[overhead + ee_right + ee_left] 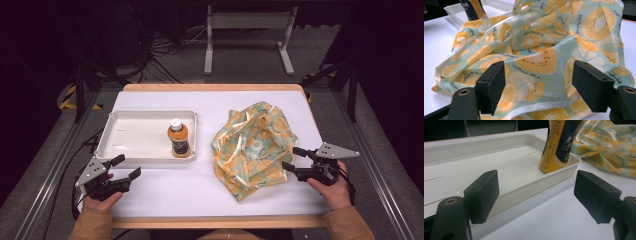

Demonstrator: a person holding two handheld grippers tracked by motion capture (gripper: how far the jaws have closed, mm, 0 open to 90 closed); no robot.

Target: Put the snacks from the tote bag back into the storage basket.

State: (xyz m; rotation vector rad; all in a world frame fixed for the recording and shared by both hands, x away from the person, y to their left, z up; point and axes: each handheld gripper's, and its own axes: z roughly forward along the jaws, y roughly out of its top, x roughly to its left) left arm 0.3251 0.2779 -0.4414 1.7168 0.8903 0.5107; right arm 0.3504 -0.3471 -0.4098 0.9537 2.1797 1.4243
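Tabletop [165, 192] is white with a wood edge, sitting in a dark room; grey floor, cable tangle and a white metal stand [248, 35] behind it. Left gripper [127, 167] is released, jaws spread wide, nothing between them, hovering just short of the near rim of the white tray [131, 138]. In the left gripper view the tray [506, 170] runs across beyond the fingers [482, 195], with the bottle [559, 143] past the right-hand finger, standing in the tray's end corner. Bottle [179, 140] is upright, long axis vertical, white cap up; orange contents, dark label with small print. Right gripper [294, 158] is also released, jaws wide, fingertips right at the near edge of the bag [254, 147], gripping nothing. Bag [544, 57] is crumpled in a loose heap, no clear long axis, lying directly ahead of and between the right fingers [491, 86]; pale teal fabric, orange citrus-slice print, light trim along the hem. Bag sits just beside the tray; whether they touch, can't tell.
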